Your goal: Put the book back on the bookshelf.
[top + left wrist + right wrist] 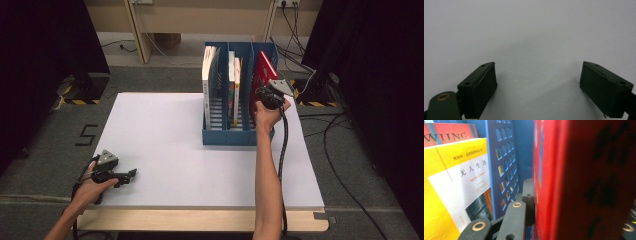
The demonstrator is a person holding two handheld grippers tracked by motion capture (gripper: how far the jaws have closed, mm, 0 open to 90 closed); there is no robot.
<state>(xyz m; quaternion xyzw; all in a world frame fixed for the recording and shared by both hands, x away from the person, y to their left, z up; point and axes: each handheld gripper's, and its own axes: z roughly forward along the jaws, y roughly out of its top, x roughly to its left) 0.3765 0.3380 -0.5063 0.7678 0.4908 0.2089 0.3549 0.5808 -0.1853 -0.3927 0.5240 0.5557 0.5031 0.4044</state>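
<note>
A red book (263, 70) leans in the right compartment of a blue three-slot file rack (227, 136) at the back of the white table (165, 145). My right gripper (262, 92) is shut on this book at its near edge. In the right gripper view the red book (584, 180) runs between the jaws of the right gripper (579, 220), one jaw on each side of it. My left gripper (131, 174) lies on the table at the front left, open. In the left gripper view the left gripper (539, 82) has bare white tabletop between its wide-apart jaws.
A white book (210, 75) stands in the rack's left slot and two thin books (234, 85) in the middle one. A yellow-and-white book (454, 185) shows past the blue perforated divider (501, 165). Cables lie on the floor at the right.
</note>
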